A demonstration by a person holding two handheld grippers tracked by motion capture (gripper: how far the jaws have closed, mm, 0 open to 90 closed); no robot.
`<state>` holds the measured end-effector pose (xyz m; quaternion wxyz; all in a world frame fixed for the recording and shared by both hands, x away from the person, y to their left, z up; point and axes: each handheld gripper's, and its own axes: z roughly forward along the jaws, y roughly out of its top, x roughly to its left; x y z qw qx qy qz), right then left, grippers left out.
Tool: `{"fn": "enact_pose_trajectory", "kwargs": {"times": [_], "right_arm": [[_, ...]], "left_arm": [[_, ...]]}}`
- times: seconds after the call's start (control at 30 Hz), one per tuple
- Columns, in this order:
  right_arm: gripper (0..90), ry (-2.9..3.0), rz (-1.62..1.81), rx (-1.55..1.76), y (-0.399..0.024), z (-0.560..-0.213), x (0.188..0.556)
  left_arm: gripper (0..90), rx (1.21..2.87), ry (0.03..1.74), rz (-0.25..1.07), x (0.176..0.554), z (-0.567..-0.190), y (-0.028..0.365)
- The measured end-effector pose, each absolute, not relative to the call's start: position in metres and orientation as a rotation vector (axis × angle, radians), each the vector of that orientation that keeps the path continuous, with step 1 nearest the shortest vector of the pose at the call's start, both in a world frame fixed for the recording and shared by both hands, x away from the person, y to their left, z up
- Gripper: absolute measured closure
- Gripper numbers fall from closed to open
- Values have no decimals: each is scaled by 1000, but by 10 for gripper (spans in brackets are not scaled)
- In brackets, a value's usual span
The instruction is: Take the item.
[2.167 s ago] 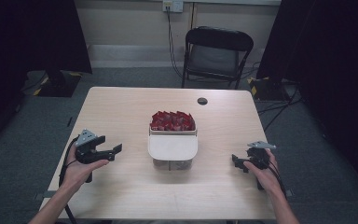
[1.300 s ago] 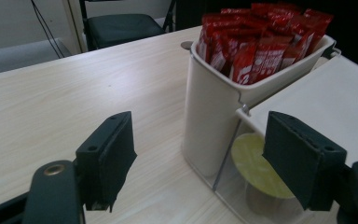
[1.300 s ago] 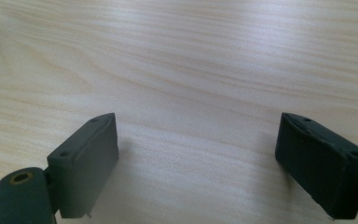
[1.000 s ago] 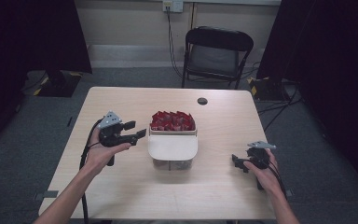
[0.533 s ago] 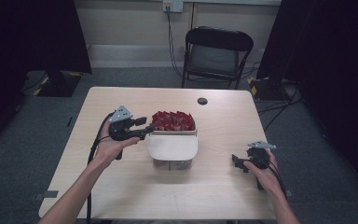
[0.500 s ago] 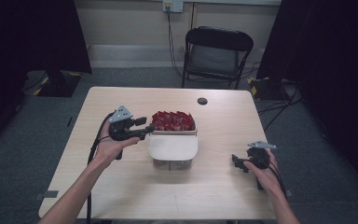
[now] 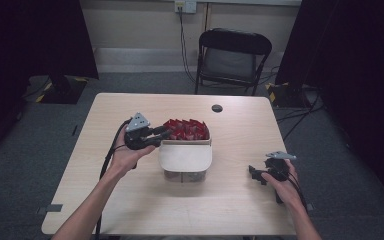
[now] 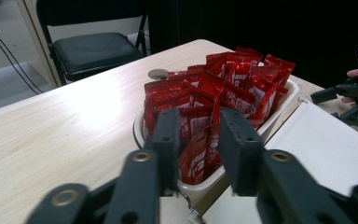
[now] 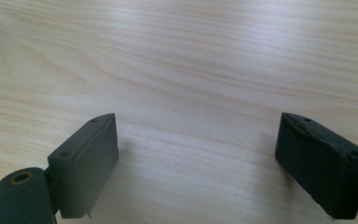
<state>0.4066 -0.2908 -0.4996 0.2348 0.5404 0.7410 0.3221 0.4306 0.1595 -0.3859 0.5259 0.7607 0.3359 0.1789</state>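
Observation:
A white tub (image 7: pixel 166 146) in the middle of the table holds several upright red packets (image 7: pixel 187 129), and a white flap (image 7: pixel 185 156) lies over its near half. My left gripper (image 7: pixel 167 132) points at the tub's left rim. In the left gripper view its jaws (image 8: pixel 198 121) stand over the rim (image 8: pixel 137 128), and they have just been closing. Red packets (image 8: pixel 223 88) show in the narrow gap, but I see no pad pressing on one. My right gripper (image 7: pixel 252 172) rests at the table's right side, its jaws (image 9: pixel 198 140) wide open over bare wood.
A small black disc (image 7: pixel 217 108) lies on the far part of the table. A black folding chair (image 7: pixel 232 55) stands beyond the far edge. Dark curtains hang at both sides. The other gripper (image 8: pixel 354 98) shows past the flap in the left gripper view.
My left gripper has moved right and away from me, up to the tub's left rim, and its jaws have narrowed. The right gripper has kept still.

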Motion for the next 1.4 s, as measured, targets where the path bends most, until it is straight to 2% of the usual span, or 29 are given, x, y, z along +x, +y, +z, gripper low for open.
{"fn": "enact_pose_trajectory", "kwargs": {"times": [0.13, 0.3, 0.47, 0.63, 1.4], "right_arm": [[126, 2034, 883, 1482, -291, -500, 407], [126, 2034, 883, 1482, -291, -500, 407], [126, 2033, 883, 1483, -291, -500, 407], [126, 2035, 883, 1481, -291, -500, 406], [127, 2041, 884, 1473, -290, -500, 405]], "left_arm": [[734, 1834, 801, 414, 433, -389, 161], [774, 1801, 817, 328, 440, -395, 165], [848, 1813, 812, 307, 441, -397, 166], [880, 1817, 813, 305, 441, -397, 166], [900, 1790, 811, 260, 442, -392, 168]]}}
